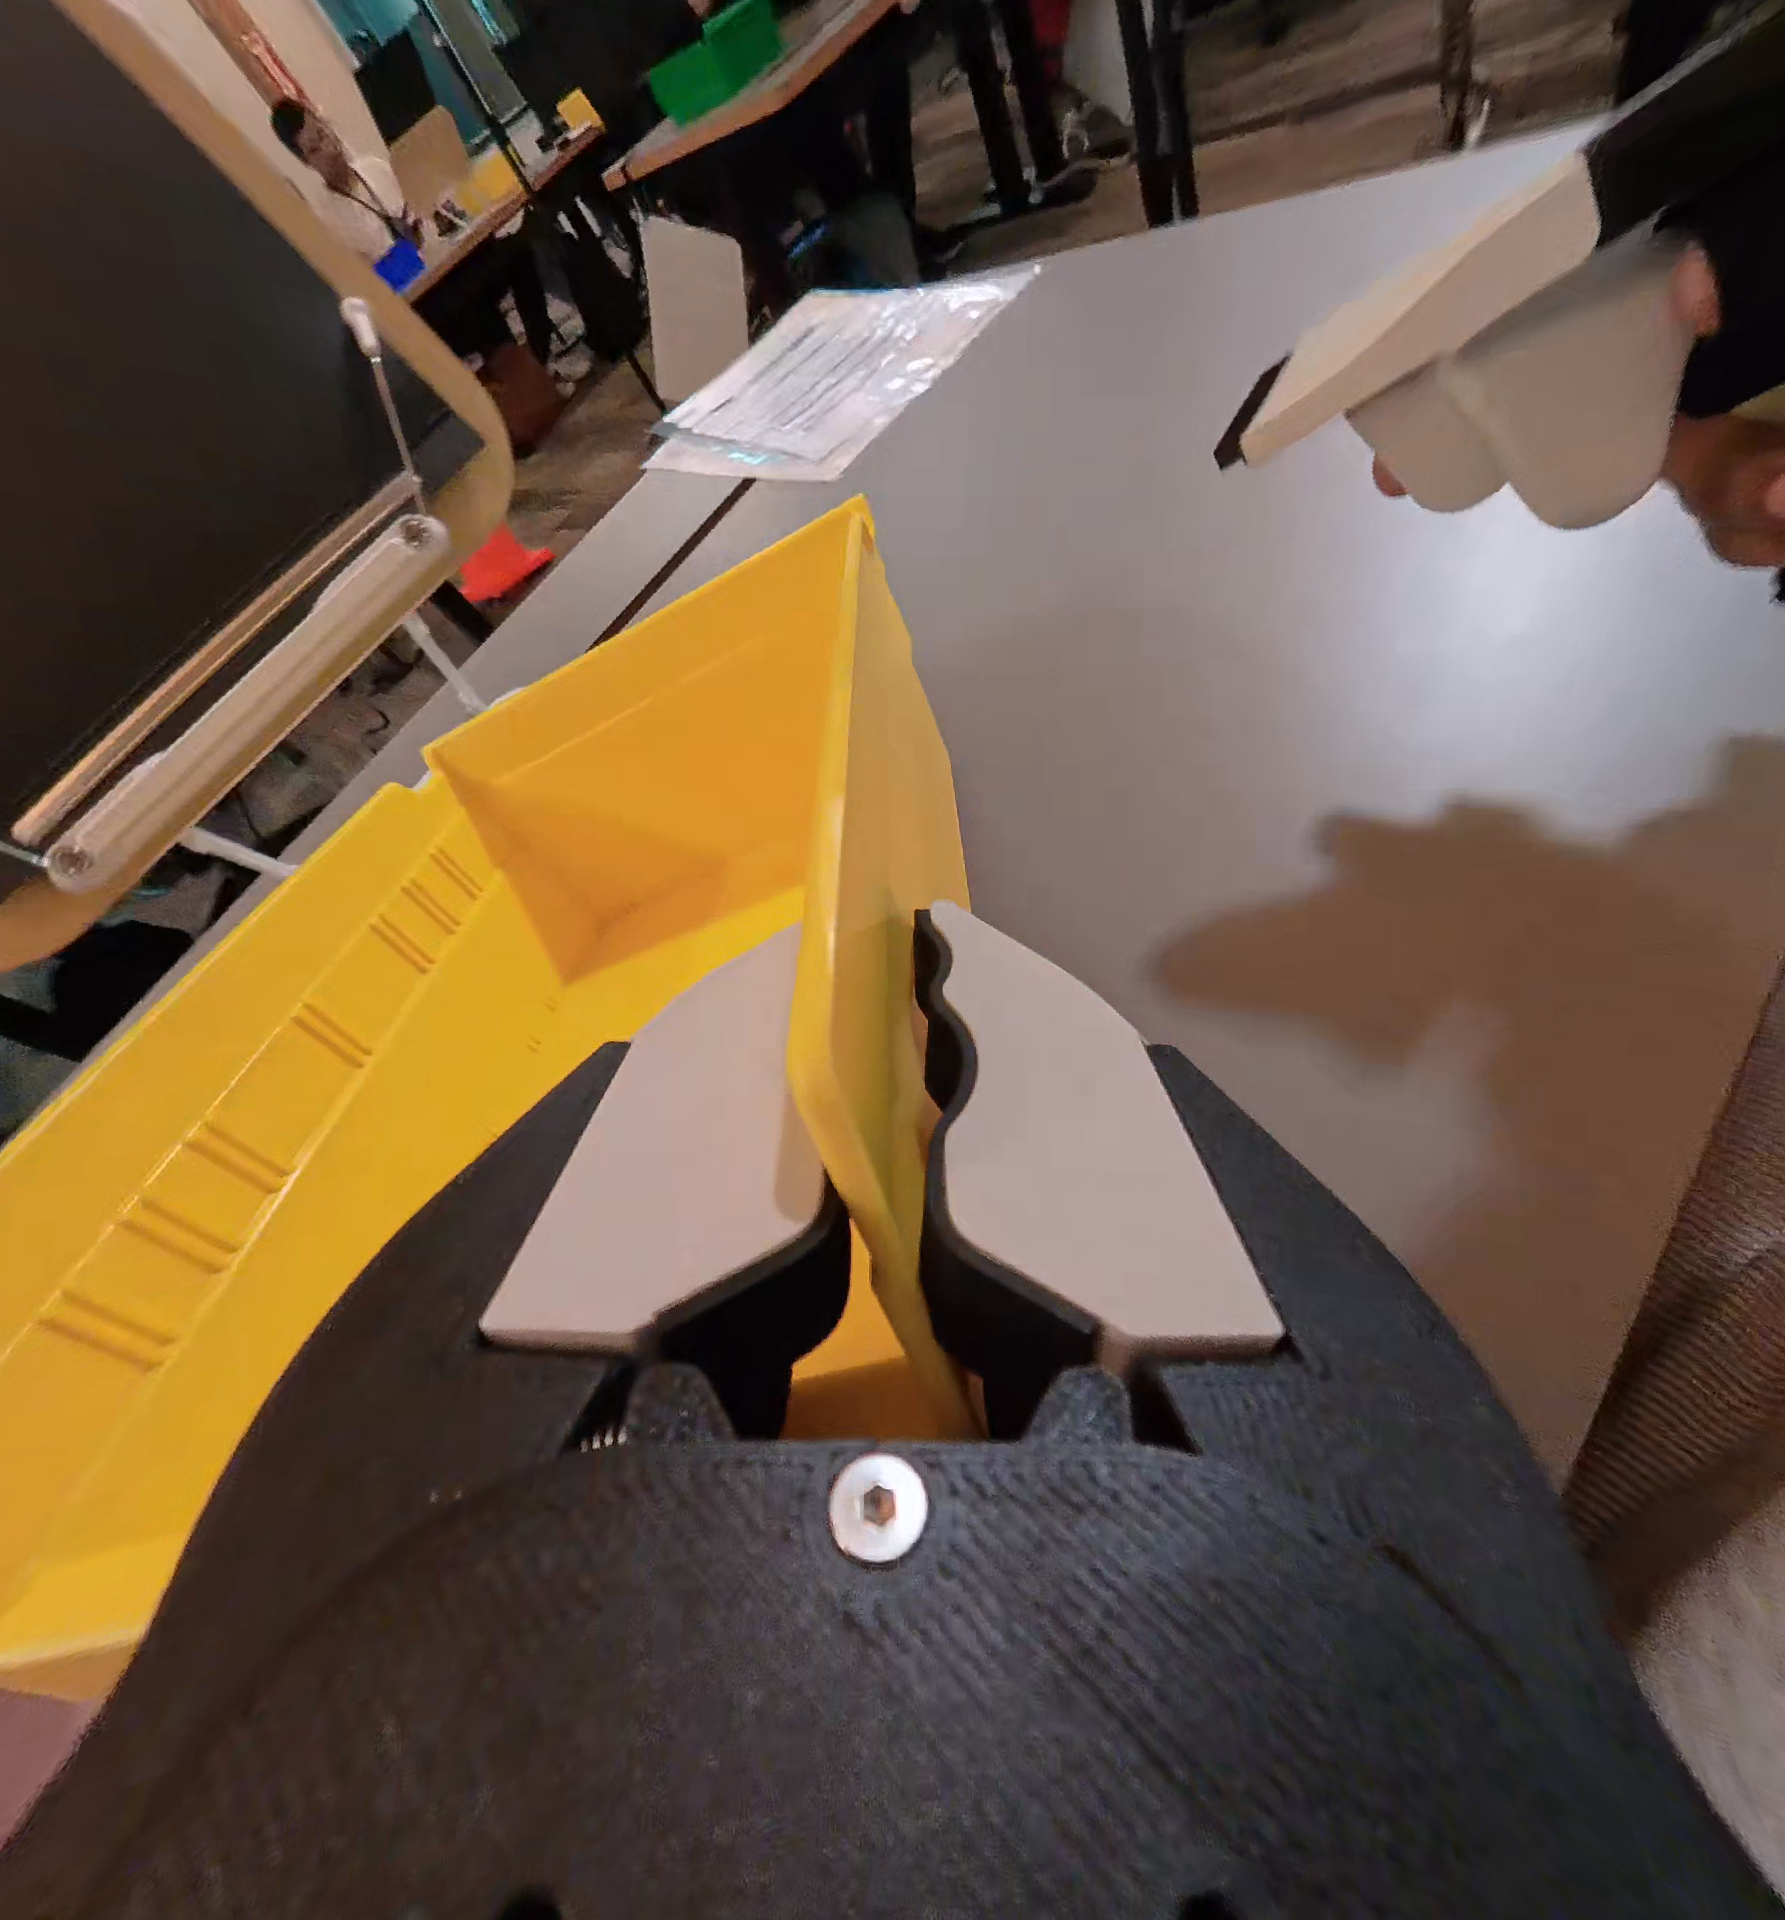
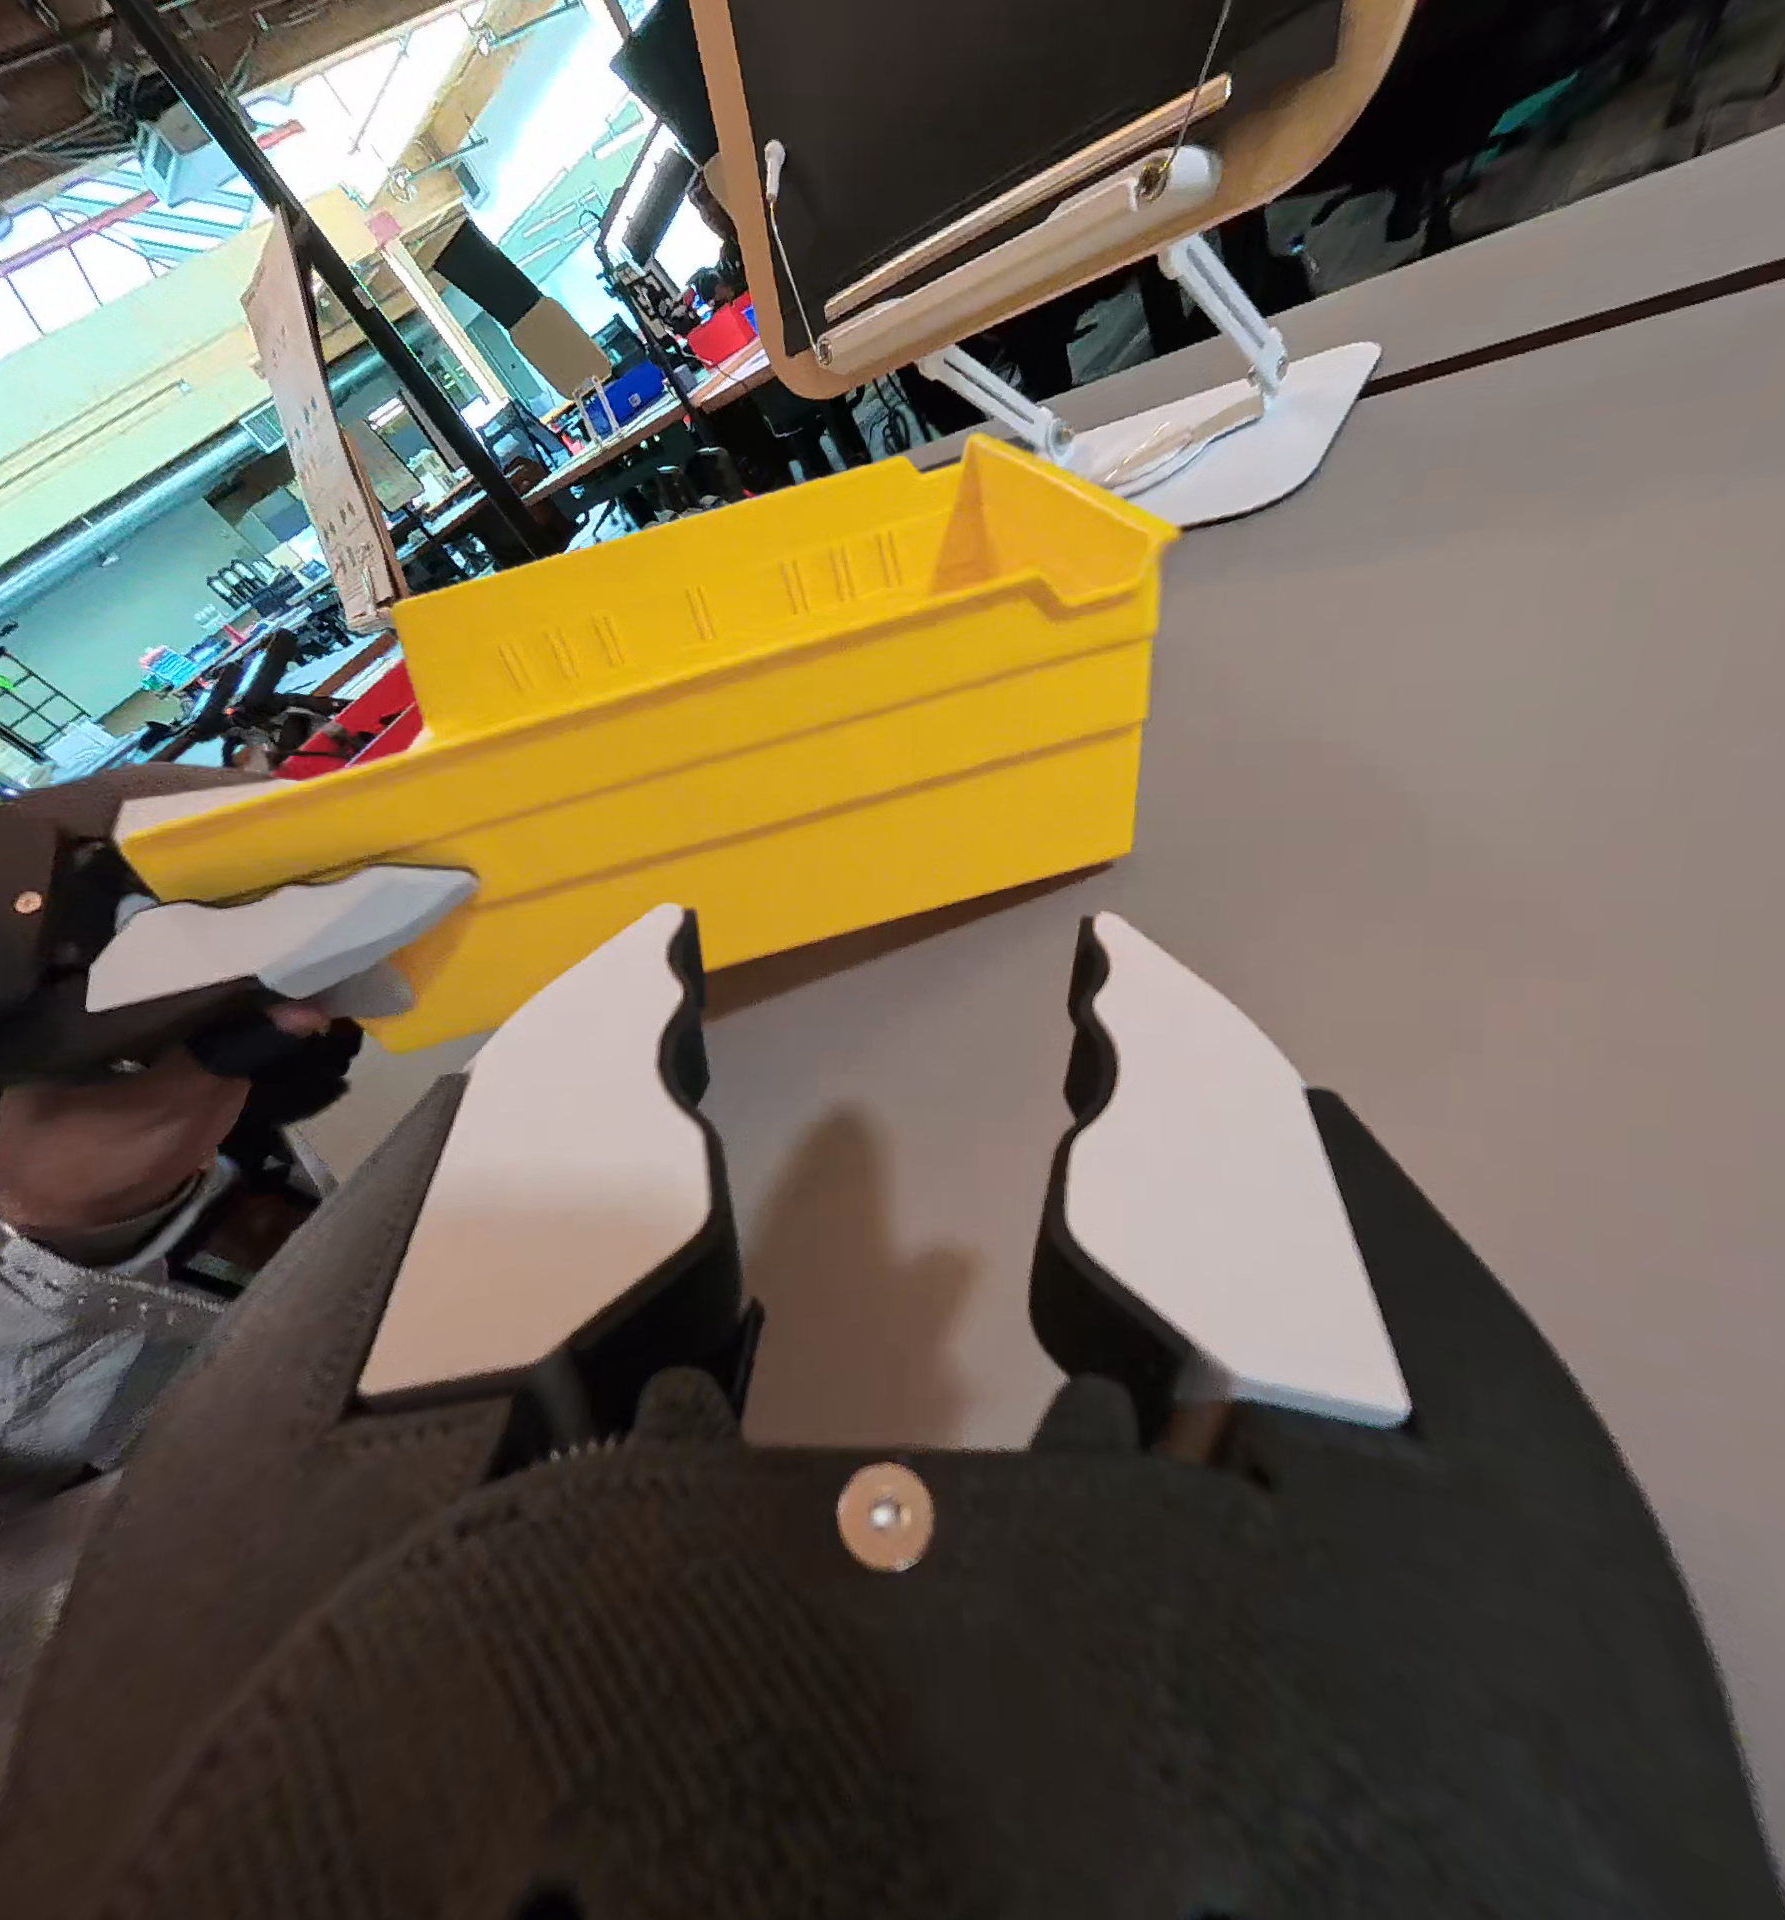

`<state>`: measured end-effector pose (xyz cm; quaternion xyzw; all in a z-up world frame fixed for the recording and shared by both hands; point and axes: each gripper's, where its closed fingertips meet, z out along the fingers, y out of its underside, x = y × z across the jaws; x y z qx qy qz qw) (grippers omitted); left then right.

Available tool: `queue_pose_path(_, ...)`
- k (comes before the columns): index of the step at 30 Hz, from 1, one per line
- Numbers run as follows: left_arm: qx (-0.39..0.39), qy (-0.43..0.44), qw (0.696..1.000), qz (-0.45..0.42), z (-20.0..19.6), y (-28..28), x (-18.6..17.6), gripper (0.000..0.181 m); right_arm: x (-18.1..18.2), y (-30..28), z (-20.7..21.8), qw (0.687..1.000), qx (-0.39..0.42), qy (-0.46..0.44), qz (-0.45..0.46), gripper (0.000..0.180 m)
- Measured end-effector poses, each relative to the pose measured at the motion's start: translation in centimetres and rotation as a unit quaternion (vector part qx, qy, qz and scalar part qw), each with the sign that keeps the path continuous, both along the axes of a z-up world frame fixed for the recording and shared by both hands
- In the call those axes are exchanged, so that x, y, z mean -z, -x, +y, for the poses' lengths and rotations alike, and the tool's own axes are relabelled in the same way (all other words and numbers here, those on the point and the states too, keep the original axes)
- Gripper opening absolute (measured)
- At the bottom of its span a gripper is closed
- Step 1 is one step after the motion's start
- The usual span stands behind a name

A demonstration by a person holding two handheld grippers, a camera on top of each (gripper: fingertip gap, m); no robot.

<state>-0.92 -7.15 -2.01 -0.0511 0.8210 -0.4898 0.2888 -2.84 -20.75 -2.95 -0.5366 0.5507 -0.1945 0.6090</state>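
A long yellow plastic bin [image 1: 275, 1122] rests on the grey table [image 1: 1231, 727]. My left gripper [image 1: 872, 935] is shut on the bin's near side wall, one finger inside and one outside. In the right wrist view the bin [image 2: 763, 769] stands ahead and to the left, with the left gripper [image 2: 348, 914] clamped on its near end. My right gripper [image 2: 883, 935] is open and empty, just above the table [image 2: 1490, 831], a short way in front of the bin's long side. It also shows blurred in the left wrist view [image 1: 1387, 395], held in a hand.
A dark screen in a wooden frame [image 2: 1023, 135] on a white stand [image 2: 1241, 436] stands behind the bin. A clear plastic sleeve of paper [image 1: 826, 374] lies at the table's far edge. Other tables and bins fill the room behind.
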Motion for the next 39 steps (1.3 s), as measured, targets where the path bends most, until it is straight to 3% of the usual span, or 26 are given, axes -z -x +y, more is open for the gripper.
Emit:
queue_pose_path(1, -0.005, -0.006, 1.000, -0.013, -0.9, 0.2, 0.5, 0.008, 0.1, 0.3, -0.1, 1.000, 0.000, -0.004, -0.001, 0.069)
queue_pose_path(7, -0.037, -0.010, 0.999, 0.019, -6.7, 0.7, 5.1, 0.014, 0.6, 0.9, -1.7, 0.997, 0.013, -0.075, 0.012, 0.070)
queue_pose_path(11, 0.008, -0.008, 0.999, 0.041, -10.7, 2.1, 6.3, 0.025, 1.1, 0.8, -2.2, 0.991, 0.009, -0.126, 0.031, 0.073)
queue_pose_path(14, 0.109, 0.024, 0.987, 0.119, -13.0, 5.3, 5.4, 0.066, 0.6, 0.8, -2.3, 0.992, 0.007, -0.124, 0.014, 0.076)
queue_pose_path(16, 0.188, 0.076, 0.957, 0.208, -13.9, 8.1, 3.5, 0.100, -0.2, 0.9, -2.5, 0.993, 0.011, -0.117, -0.007, 0.080)
queue_pose_path(19, 0.220, 0.146, 0.921, 0.287, -12.3, 8.6, 0.1, 0.118, -2.3, 1.5, -2.8, 0.993, 0.022, -0.096, -0.064, 0.086)
queue_pose_path(21, 0.197, 0.210, 0.913, 0.288, -9.5, 6.2, -2.1, 0.116, -3.5, 1.9, -2.1, 0.993, 0.020, -0.043, -0.107, 0.094)
queue_pose_path(22, 0.180, 0.238, 0.913, 0.279, -7.8, 4.7, -2.8, 0.116, -3.5, 1.8, -1.2, 0.993, 0.015, -0.004, -0.116, 0.108)
queue_pose_path(25, 0.079, 0.263, 0.932, 0.238, -2.0, -0.6, -1.6, 0.121, -0.6, 1.2, 3.1, 0.989, -0.021, 0.118, -0.084, 0.147)
queue_pose_path(28, -0.011, 0.281, 0.930, 0.236, 3.0, -3.8, 1.4, 0.130, 2.2, -0.5, 4.3, 0.980, 0.003, 0.196, -0.033, 0.147)
queue_pose_path(31, 0.002, 0.278, 0.915, 0.293, 3.5, -4.0, 1.9, 0.139, 3.6, -2.2, 2.4, 0.977, 0.026, 0.213, 0.020, 0.140)
queue_pose_path(34, 0.001, 0.261, 0.922, 0.287, 3.5, -4.0, 2.7, 0.140, 3.5, -2.0, -1.5, 0.981, 0.071, 0.178, 0.038, 0.067)
queue_pose_path(35, 0.003, 0.254, 0.922, 0.290, 3.4, -3.9, 2.8, 0.141, 3.5, -1.8, -3.4, 0.980, 0.094, 0.171, 0.041, 0.051)
queue_pose_path(37, -0.016, 0.246, 0.933, 0.263, 4.3, -4.6, 2.7, 0.136, 3.4, -0.8, -7.0, 0.978, 0.130, 0.153, 0.055, 0.034)
queue_pose_path(39, -0.077, 0.232, 0.954, 0.175, 6.8, -7.0, 1.9, 0.128, 3.4, 0.5, -10.9, 0.971, 0.173, 0.152, 0.068, 0.022)
